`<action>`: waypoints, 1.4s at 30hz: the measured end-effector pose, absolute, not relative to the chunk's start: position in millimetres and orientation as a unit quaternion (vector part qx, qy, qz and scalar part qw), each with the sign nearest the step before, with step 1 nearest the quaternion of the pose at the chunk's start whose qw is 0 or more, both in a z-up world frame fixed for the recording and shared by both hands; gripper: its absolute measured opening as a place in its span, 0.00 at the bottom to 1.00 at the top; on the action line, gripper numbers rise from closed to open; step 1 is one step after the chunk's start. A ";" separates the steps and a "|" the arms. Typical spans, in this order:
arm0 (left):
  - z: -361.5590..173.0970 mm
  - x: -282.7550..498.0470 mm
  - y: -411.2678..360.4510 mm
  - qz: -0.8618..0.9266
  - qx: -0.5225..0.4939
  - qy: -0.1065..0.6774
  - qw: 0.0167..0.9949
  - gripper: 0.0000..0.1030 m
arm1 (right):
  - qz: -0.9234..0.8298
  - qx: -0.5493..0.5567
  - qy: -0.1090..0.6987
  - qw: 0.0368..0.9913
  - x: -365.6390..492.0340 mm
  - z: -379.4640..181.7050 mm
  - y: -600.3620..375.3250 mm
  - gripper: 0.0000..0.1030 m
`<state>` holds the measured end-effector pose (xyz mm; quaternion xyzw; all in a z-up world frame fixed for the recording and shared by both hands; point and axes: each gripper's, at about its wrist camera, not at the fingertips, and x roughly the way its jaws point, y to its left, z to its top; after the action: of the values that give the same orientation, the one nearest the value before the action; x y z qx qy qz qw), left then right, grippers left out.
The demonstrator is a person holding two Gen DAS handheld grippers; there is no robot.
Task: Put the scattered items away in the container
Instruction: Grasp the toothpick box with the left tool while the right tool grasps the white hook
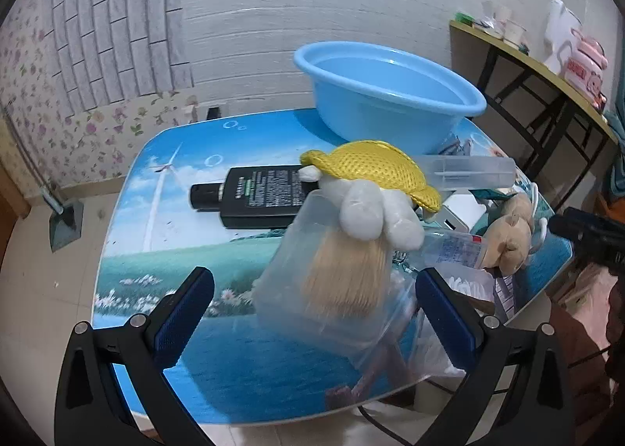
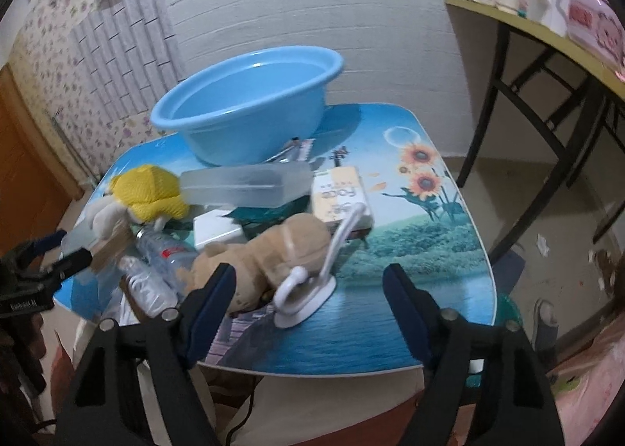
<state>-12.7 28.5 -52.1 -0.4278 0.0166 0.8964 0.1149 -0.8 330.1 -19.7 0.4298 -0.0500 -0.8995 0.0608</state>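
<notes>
**Both hand-held grippers open over a crowded table, blue basin empty at the back**

In the left wrist view, the left hand-held gripper [image 1: 314, 305] stands with its jaws spread wide in the lower part of the frame. Between them, not touched by either pad, is a clear plastic bag [image 1: 312, 282] with a pale bundle of thin sticks inside. Just above the bag lies a white plush toy with a yellow mesh hat [image 1: 375, 172]. To the left of it, a black bottle [image 1: 254, 197] lies flat on the table [image 1: 187, 328], which has a printed sea and meadow picture.

In the right wrist view, the right hand-held gripper [image 2: 308, 289] is also open, and nothing is pressed between its pads. A white plastic hook [image 2: 312, 289] lies on the table between the jaws, and a brown plush toy [image 2: 273, 250] lies just behind it, close to the left jaw. A crushed clear water bottle [image 2: 156, 262] is at the left of the plush toy. Further up are a frosted clear box [image 2: 246, 184] and a pale yellow pack [image 2: 340, 196].

The blue basin [image 2: 242, 110] stands at the far side of the table, in the upper middle of the frame. Nothing is seen inside it.
</notes>
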 end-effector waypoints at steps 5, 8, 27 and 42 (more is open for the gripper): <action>-60.9 -20.3 33.1 0.894 -0.432 0.025 0.111 1.00 | -0.891 0.448 -0.046 0.057 -6.9 -26.5 332.3 0.50; -65.9 -25.0 34.9 0.893 -0.435 0.028 0.110 0.99 | -0.884 0.461 -0.043 0.065 -7.7 -32.9 327.9 0.47; -64.6 -10.3 18.3 0.895 -0.436 0.028 0.091 0.66 | -0.875 0.481 -0.029 0.059 -4.3 -46.1 343.2 0.12; -72.4 -20.9 24.2 0.894 -0.437 0.041 0.089 0.59 | -0.876 0.477 0.028 0.063 -10.5 -61.8 328.3 0.24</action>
<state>-20.9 24.2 -72.4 -0.4368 0.0407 0.8942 0.0889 -10.5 328.3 -61.8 0.4767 0.0281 -0.8763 0.0634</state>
